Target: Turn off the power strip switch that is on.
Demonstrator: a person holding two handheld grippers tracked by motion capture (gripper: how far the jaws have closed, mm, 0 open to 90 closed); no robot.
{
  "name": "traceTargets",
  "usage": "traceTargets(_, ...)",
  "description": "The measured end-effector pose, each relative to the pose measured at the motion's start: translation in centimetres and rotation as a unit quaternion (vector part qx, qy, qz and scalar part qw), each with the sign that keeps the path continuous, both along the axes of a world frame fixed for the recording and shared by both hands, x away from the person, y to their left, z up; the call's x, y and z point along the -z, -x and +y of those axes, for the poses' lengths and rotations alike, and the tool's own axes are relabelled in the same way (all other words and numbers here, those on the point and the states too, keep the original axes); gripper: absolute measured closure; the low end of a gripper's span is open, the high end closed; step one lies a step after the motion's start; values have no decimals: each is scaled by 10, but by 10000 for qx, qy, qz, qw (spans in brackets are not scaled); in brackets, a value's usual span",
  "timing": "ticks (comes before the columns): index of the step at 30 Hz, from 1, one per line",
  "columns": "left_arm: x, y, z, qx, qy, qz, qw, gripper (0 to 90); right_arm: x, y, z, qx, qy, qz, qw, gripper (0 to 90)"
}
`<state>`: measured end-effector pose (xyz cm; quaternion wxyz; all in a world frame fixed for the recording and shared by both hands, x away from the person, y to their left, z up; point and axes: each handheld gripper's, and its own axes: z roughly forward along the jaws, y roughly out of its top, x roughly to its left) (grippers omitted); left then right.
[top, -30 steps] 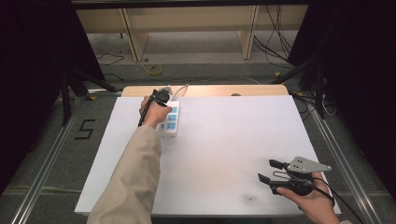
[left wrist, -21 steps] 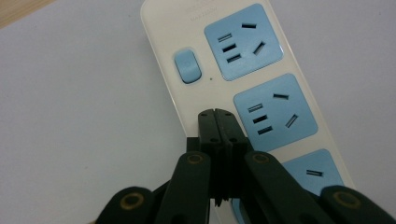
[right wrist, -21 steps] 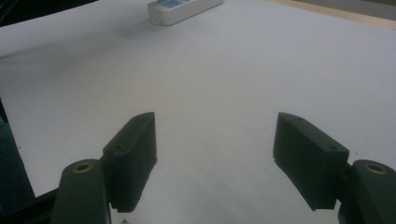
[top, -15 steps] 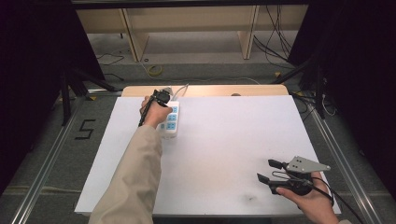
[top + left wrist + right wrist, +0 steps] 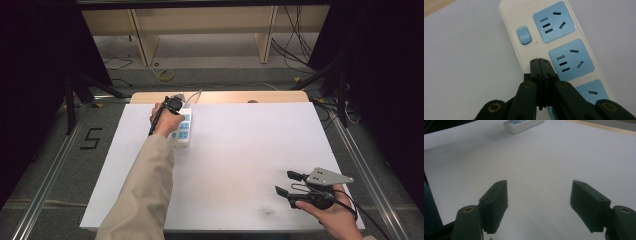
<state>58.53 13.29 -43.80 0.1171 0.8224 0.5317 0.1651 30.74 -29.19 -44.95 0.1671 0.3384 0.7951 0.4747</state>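
The long white plastic power strip with blue sockets (image 5: 554, 50), lying at the table's far left, is met by the clenched, empty left gripper (image 5: 539, 61), beyond whose tips its blue rocker switch (image 5: 524, 35) is seen, while the right gripper (image 5: 290, 183) is held spread well apart.

Power strip (image 5: 554, 42) cut off at 5 o'clock, third socket half under closed jaws; embossed lettering at 12 o'clock too faint to read. From above, near end hidden under left hand (image 5: 167, 122). Right forearm cropped at 6 o'clock.
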Motion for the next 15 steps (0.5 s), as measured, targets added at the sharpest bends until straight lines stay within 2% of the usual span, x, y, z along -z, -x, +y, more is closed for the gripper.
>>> traceTargets(5,0,1,-2,95,-95,-19,9999,900,0,0,0,19,-21,-6,10000,307)
traceTargets(15,0,2,-2,143,-156,-25,9998,900,0,0,0,16,-8,-9,10000,307)
